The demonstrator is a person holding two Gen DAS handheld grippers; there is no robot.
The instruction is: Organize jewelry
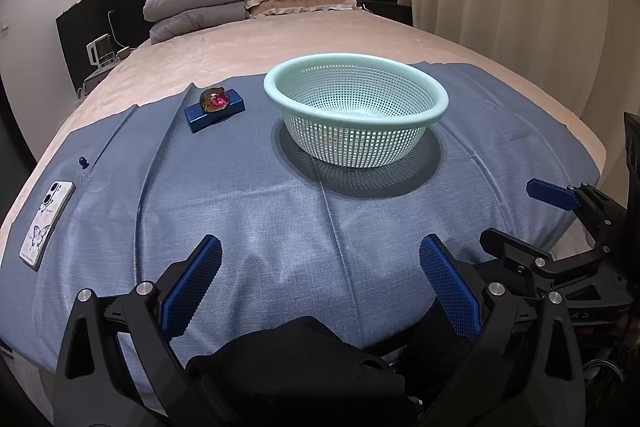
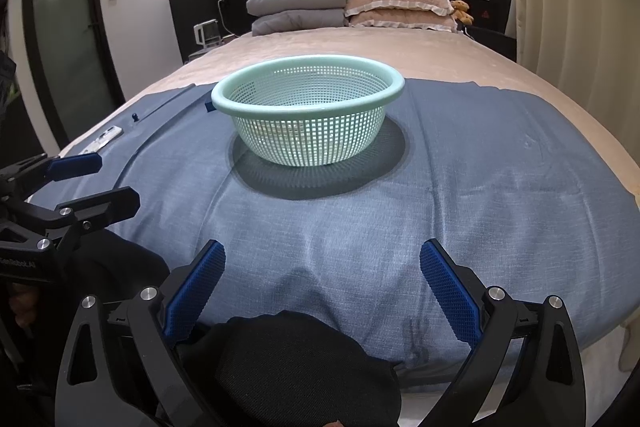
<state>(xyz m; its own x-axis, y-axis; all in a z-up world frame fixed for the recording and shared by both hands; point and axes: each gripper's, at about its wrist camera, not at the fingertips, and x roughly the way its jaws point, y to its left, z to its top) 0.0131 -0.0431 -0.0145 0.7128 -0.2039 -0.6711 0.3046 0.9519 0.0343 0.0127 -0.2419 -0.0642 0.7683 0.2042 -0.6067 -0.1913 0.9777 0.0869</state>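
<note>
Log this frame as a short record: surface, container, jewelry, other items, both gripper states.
surface: blue cloth spread over a bed
container: green mesh basket, upright on the cloth, looks empty
jewelry: red gem piece resting on a blue block, left of the basket
other items: phone at the cloth's left edge
left hand-held gripper: open, empty
right hand-held gripper: open, empty
</note>
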